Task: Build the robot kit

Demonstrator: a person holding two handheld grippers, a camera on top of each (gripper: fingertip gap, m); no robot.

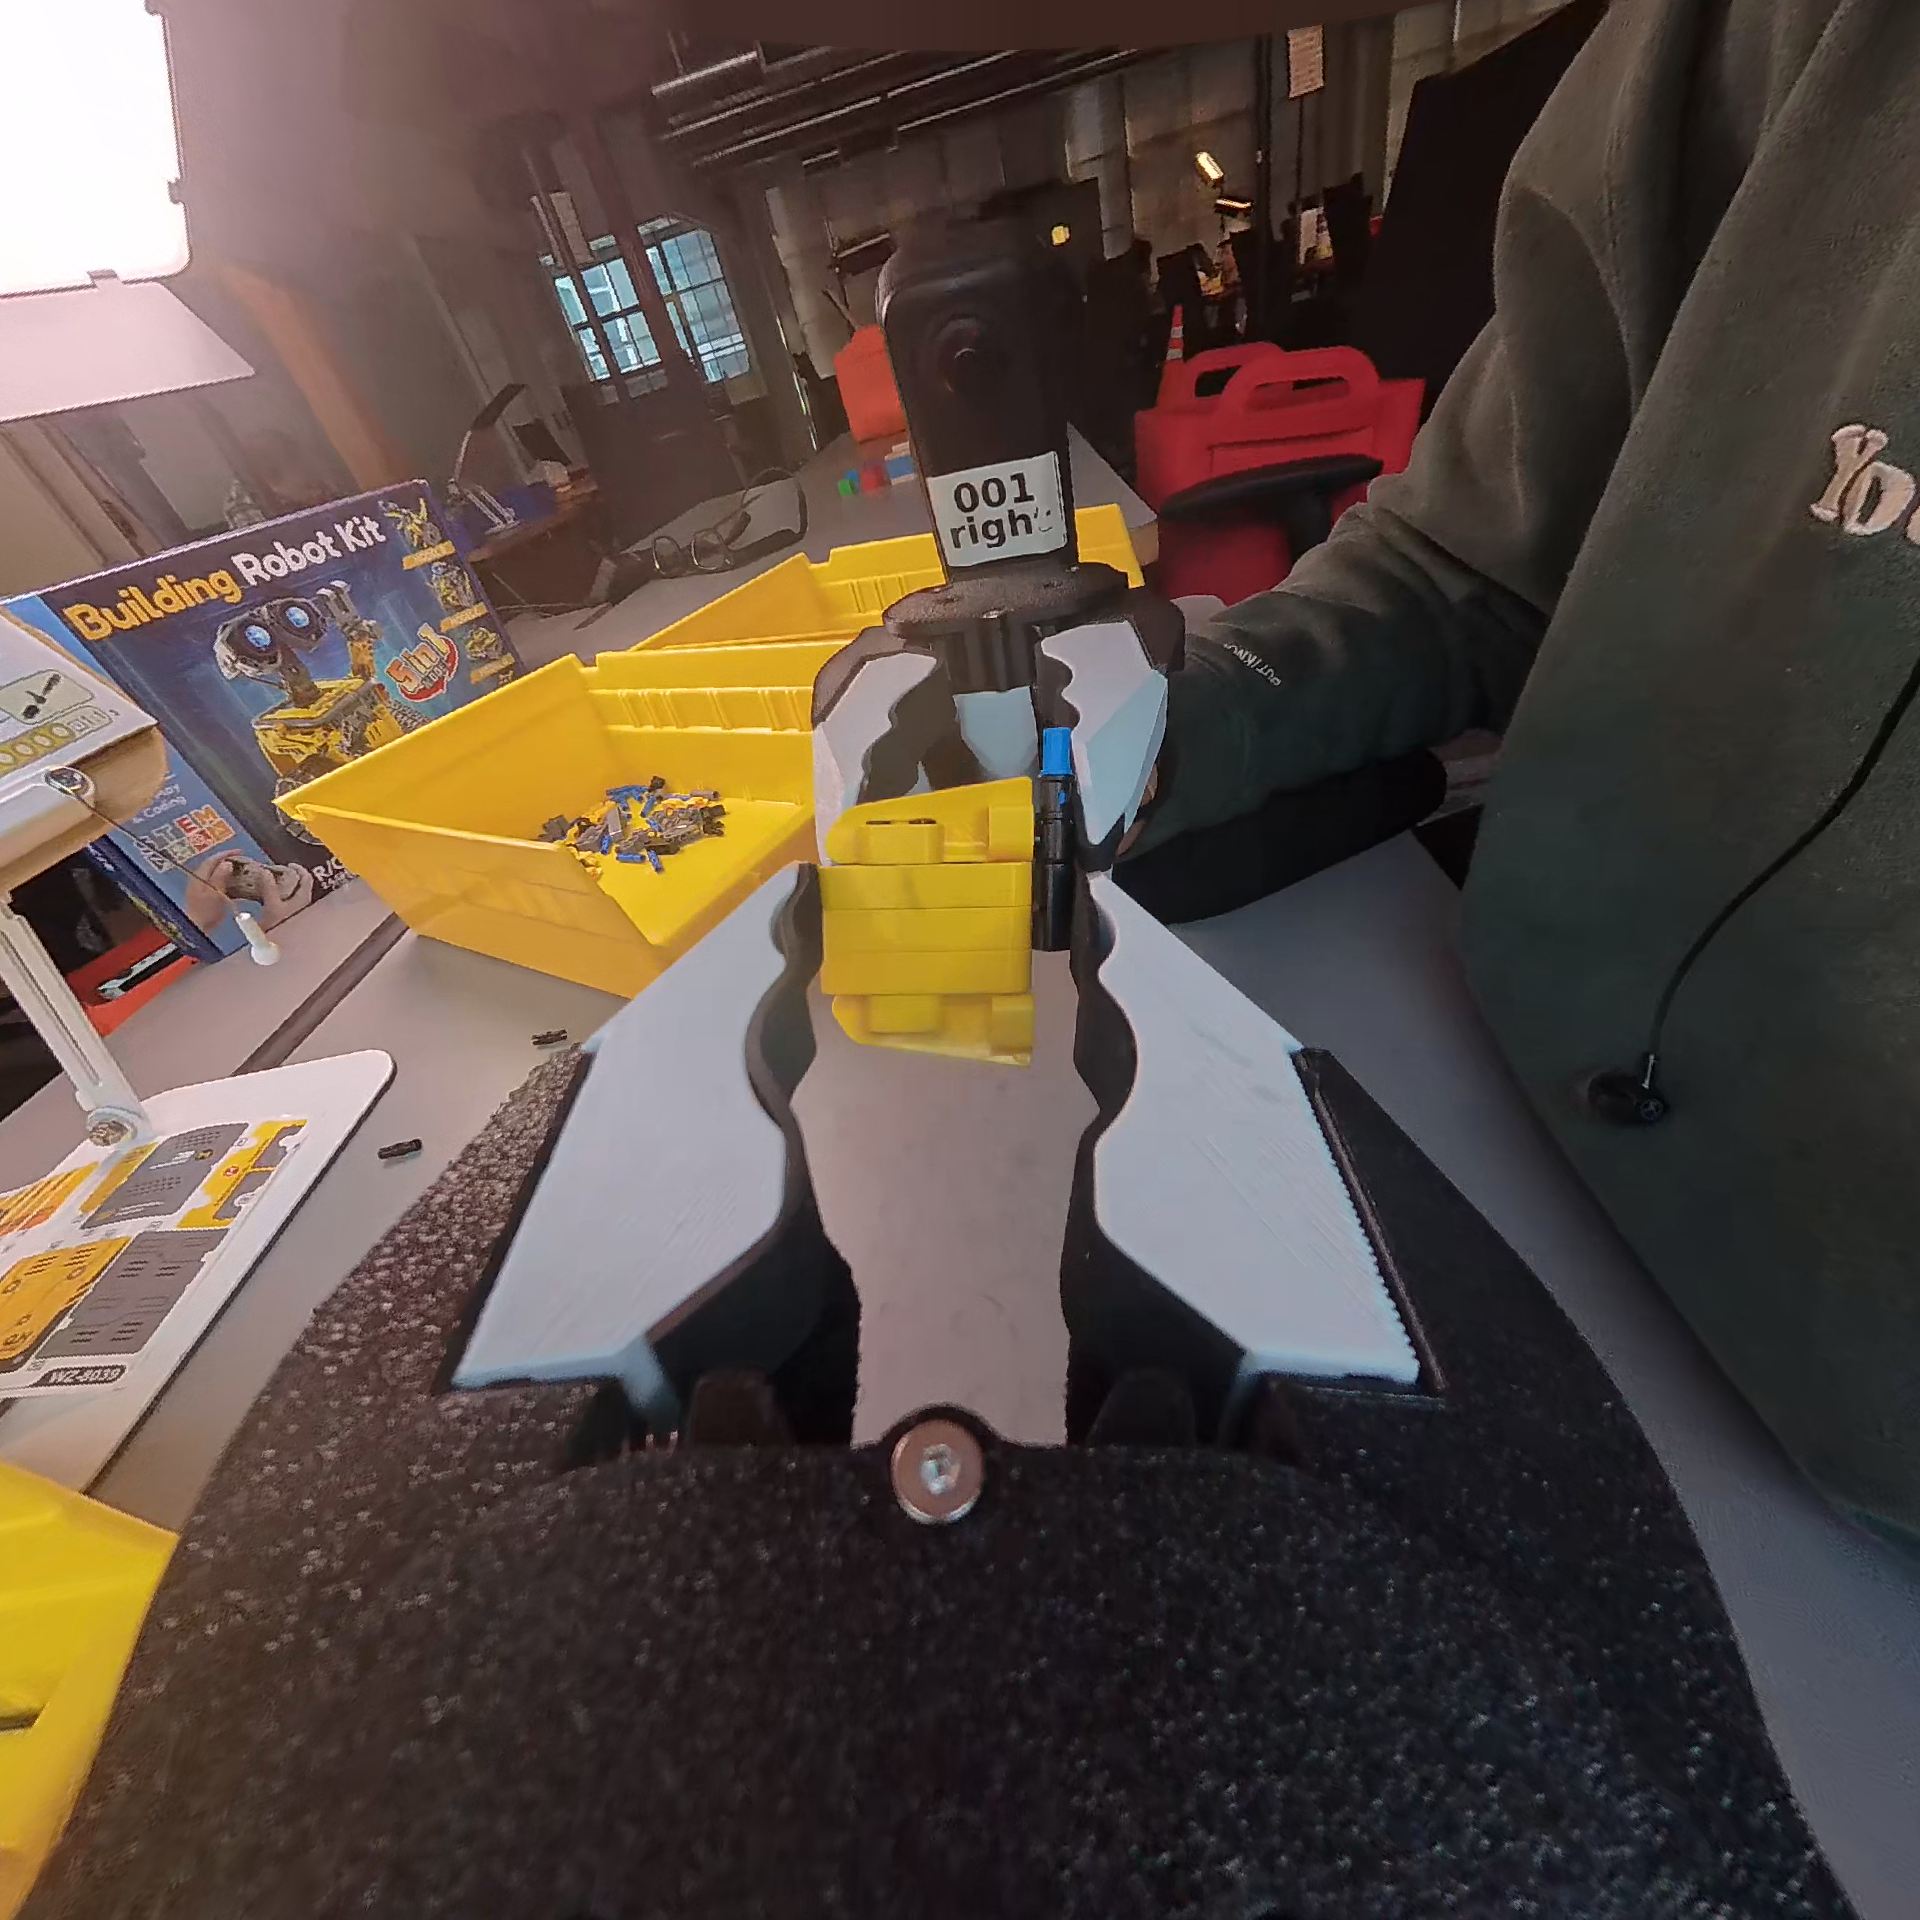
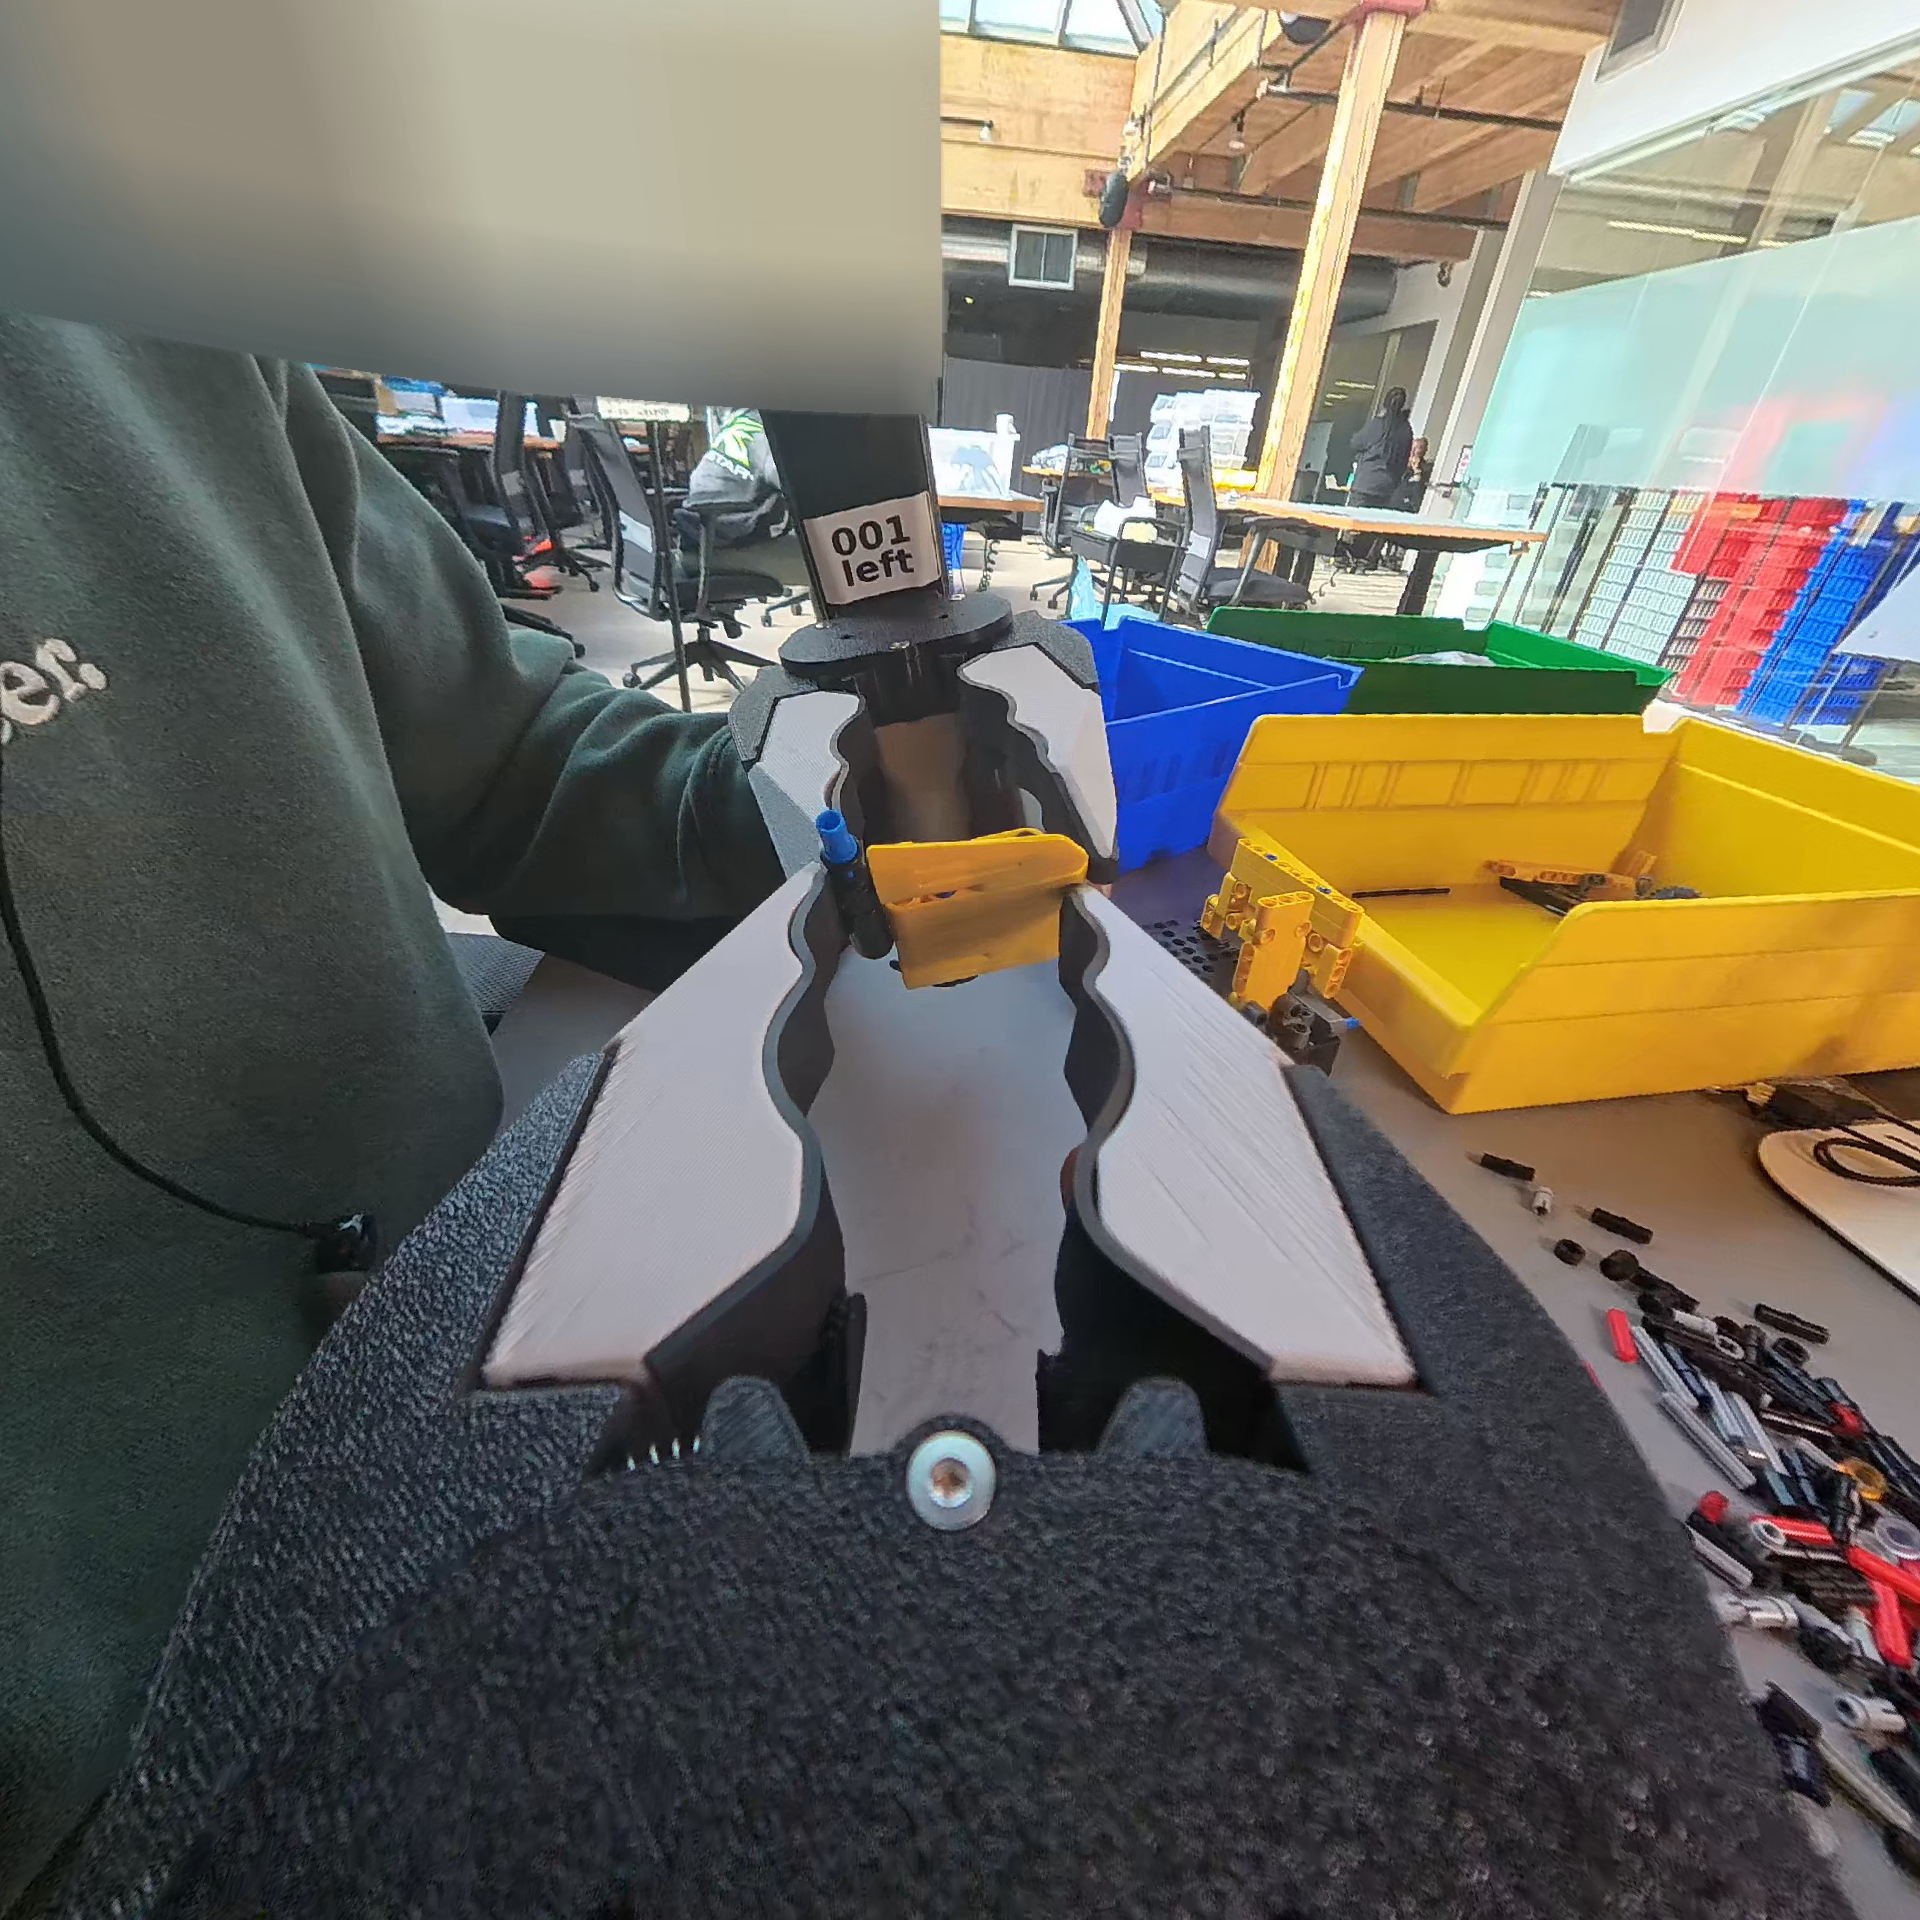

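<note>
My left gripper [image 1: 940, 904] and right gripper [image 2: 951, 904] face each other tip to tip above the grey table. Between them is a yellow plastic building piece [image 1: 925, 925] with a black pin with a blue tip [image 1: 1055, 831] standing upright along its side. In the left wrist view the piece and pin fill the gap between my left fingers, and the right gripper [image 1: 966, 790] closes on them from beyond. In the right wrist view the yellow piece [image 2: 977, 904] touches one finger and the pin [image 2: 852, 883] the other, with the left gripper [image 2: 935, 821] opposite.
A yellow bin [image 1: 468, 831] of small pins, a blue box with a robot picture [image 1: 260, 675] and an instruction sheet [image 1: 104, 1247] lie to the left. To the right are a yellow bin [image 2: 1558, 987], a yellow assembly [image 2: 1278, 925], blue [image 2: 1174, 717] and green [image 2: 1455, 665] bins, and loose pins [image 2: 1766, 1455]. The grippers are tip to tip, or close to it.
</note>
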